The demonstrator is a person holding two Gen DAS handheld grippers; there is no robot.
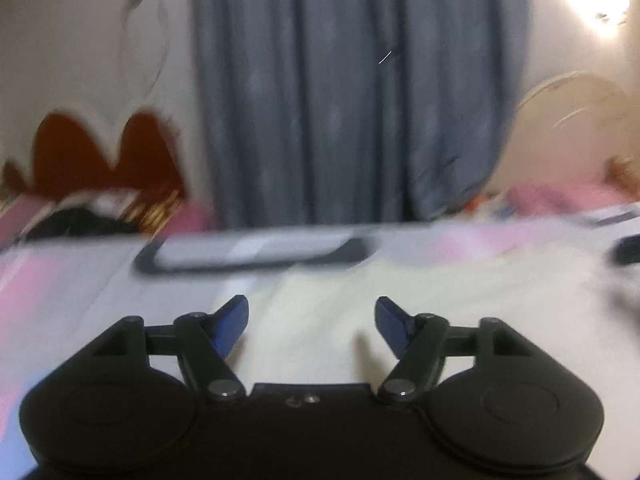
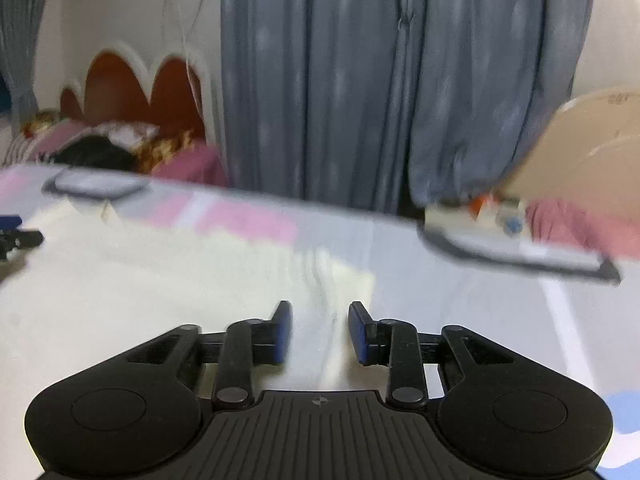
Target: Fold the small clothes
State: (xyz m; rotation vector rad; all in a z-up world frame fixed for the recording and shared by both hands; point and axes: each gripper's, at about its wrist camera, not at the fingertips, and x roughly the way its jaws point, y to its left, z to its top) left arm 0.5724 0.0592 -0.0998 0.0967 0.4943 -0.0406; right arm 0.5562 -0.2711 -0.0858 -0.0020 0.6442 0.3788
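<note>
A pale cream small garment [image 1: 360,292] lies flat on the table, blurred by motion. It also shows in the right wrist view [image 2: 168,280], with a rippled edge near its right end. My left gripper [image 1: 311,326] is open and empty, its blue-padded fingers spread just above the cloth. My right gripper [image 2: 320,330] is open and empty, hovering over the garment's right edge. The tip of the left gripper [image 2: 16,236] shows at the far left of the right wrist view.
The table [image 2: 460,320] has a pink and grey patterned cover. A dark-framed tablet-like slab [image 1: 256,254] lies beyond the garment, and another [image 2: 520,254] lies at the right. Grey curtains [image 1: 340,100] hang behind. A bed with pink bedding [image 2: 180,164] is behind.
</note>
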